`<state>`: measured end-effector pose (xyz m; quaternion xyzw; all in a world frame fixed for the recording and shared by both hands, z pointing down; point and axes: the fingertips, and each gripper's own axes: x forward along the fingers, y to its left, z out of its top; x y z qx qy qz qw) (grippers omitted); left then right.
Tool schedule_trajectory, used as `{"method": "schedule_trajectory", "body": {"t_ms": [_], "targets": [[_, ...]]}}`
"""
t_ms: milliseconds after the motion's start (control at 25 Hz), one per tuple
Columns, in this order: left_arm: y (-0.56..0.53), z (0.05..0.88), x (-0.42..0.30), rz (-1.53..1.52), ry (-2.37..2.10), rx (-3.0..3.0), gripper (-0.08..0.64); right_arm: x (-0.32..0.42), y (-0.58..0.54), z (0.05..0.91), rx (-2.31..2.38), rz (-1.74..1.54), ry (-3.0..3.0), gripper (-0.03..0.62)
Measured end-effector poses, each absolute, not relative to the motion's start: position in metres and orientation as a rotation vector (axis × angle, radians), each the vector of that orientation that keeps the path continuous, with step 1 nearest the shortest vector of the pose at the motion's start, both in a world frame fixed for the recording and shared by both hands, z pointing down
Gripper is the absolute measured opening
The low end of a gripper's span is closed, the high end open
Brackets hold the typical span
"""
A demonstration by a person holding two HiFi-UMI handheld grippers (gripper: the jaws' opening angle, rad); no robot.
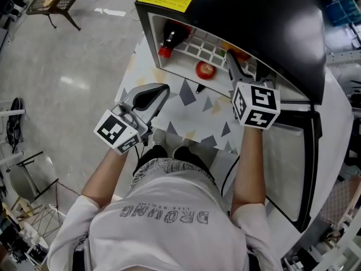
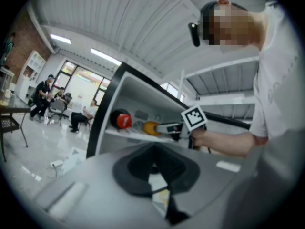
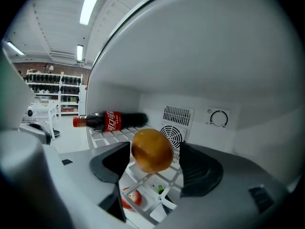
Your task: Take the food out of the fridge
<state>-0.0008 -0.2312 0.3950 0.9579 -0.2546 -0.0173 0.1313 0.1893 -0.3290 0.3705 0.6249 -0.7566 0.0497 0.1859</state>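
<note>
We logged one fridge [image 1: 254, 16] holding three foods: one cola bottle [image 3: 112, 120] lying on its wire shelf [image 1: 198, 46], one orange [image 3: 151, 150] on the same shelf, and one apple [image 1: 205, 69] on the fridge floor below. The right gripper [image 3: 155, 160] reached inside the fridge, jaws spread either side of the orange, not pinching it. The left gripper [image 2: 153, 163] sat outside the fridge front, jaws pressed together, empty.

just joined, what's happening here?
A person is emptying an open fridge with two handheld grippers. The right gripper is inside, jaws open around an orange on the upper shelf, not gripping it yet. A bottle lies on that shelf, an apple below. The left gripper hangs outside, shut and empty.
</note>
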Motion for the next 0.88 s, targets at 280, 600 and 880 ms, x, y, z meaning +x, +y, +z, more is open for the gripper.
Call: {"method": "schedule_trajectory", "body": {"t_ms": [280, 600, 880], "targets": [[-0.237, 0.396, -0.005, -0.05, -0.748, 2.775, 0.006, 0.187, -0.336, 0.377, 1.712, 0.145, -2.104, 0.284], [-0.234, 0.395, -0.007, -0.038, -0.742, 2.776, 0.006, 0.19, -0.334, 0.373, 1.747, 0.123, -2.094, 0.282], [-0.226, 0.392, -0.014, -0.034, -0.745, 2.788, 0.006, 0.189, -0.32, 0.367, 1.774, 0.136, -2.122, 0.282]]}}
